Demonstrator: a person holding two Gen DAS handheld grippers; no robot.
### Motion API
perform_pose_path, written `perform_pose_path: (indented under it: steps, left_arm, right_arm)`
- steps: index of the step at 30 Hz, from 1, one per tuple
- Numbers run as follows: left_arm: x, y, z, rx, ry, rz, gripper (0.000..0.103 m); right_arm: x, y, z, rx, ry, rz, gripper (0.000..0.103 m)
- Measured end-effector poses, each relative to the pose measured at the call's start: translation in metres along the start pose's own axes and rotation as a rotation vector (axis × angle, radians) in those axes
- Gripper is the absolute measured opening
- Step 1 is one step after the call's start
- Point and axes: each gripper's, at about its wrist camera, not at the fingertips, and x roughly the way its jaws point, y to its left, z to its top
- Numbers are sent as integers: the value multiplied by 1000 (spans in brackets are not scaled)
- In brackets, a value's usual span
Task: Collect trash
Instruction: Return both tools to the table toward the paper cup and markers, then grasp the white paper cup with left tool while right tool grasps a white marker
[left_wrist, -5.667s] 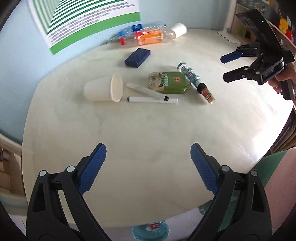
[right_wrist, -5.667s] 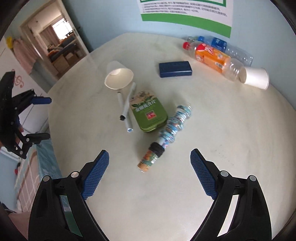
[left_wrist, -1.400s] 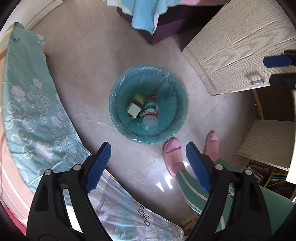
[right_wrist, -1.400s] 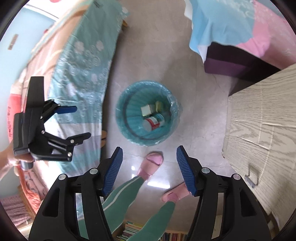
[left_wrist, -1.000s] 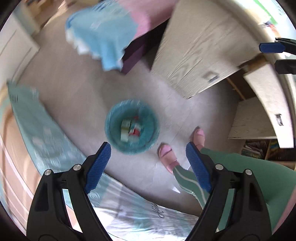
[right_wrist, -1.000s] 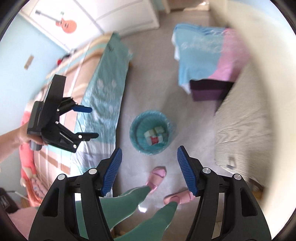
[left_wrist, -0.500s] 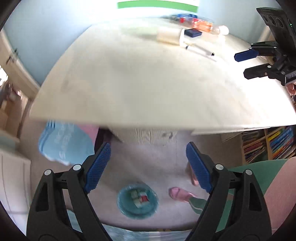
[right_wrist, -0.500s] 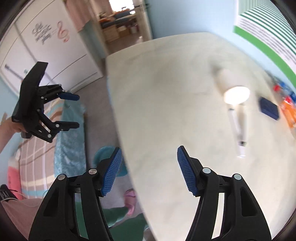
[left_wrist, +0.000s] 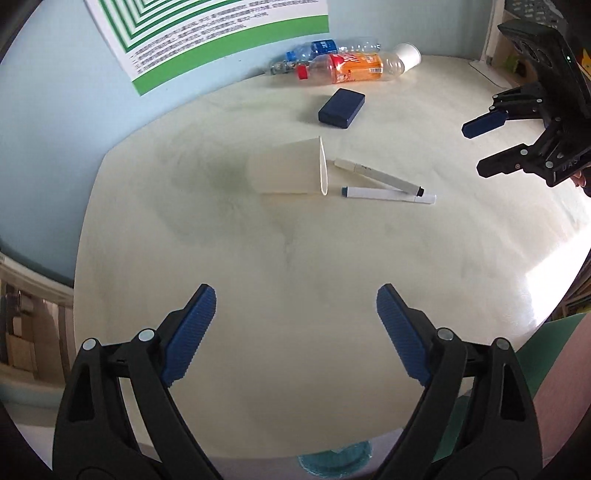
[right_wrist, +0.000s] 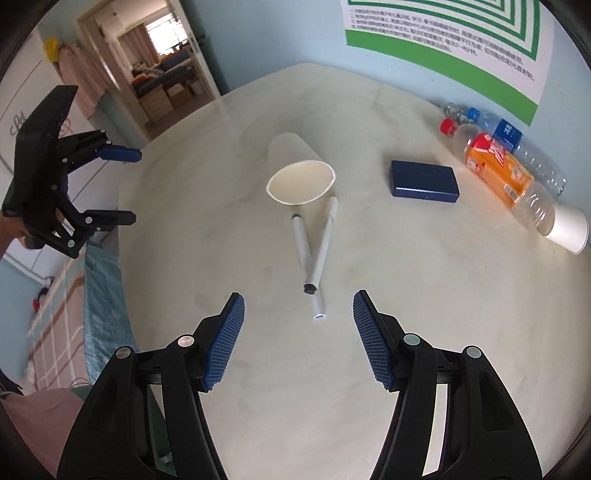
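Both tools over the counter (left_wrist: 258, 295), nothing in either. Left tool (left_wrist: 291, 314) — jaws wide, hovering above bare surface at the bottom of its own view. Right tool (right_wrist: 297, 332) — jaws moderately wide, empty, pointed at the pens.

Trash on the counter:
- Paper cup (left_wrist: 291, 170) on its side, centre of the left view, mouth to the right of frame.
- Two white pens (right_wrist: 314, 251) just past the cup's mouth, crossed near one end; in the right view they run from the cup's rim down toward the right tool, lower ends just ahead of its fingertips.
- Dark blue box (right_wrist: 424, 181) apart from these, right of centre in the right view.
- Two plastic bottles — one with an orange label (right_wrist: 502, 173), one with a blue label (right_wrist: 517, 144) — plus a second paper cup (right_wrist: 567, 229), in a row along the wall at the right edge.
- Bin (left_wrist: 336, 458): only a teal sliver under the counter edge, bottom of the left view.

Step, as I judge it: reaching for the next pieces. Right tool looks lined up for the pens; cup falls more naturally to the left.

Next move calls for dropping the right tool low to the surface, straddling one pen across its width. Where the pens cross, both may come up together or one may roll off.
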Motion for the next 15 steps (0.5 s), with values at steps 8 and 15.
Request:
perform_pose_path:
  steps: [8, 15]
  left_arm:
    - [49, 29, 58, 374, -6, -52, 87]
    - [104, 37, 87, 624, 3, -144, 87]
  right_arm:
    - [47, -33, 27, 192, 12, -33, 48]
    - [92, -32, 46, 305, 40, -72, 36]
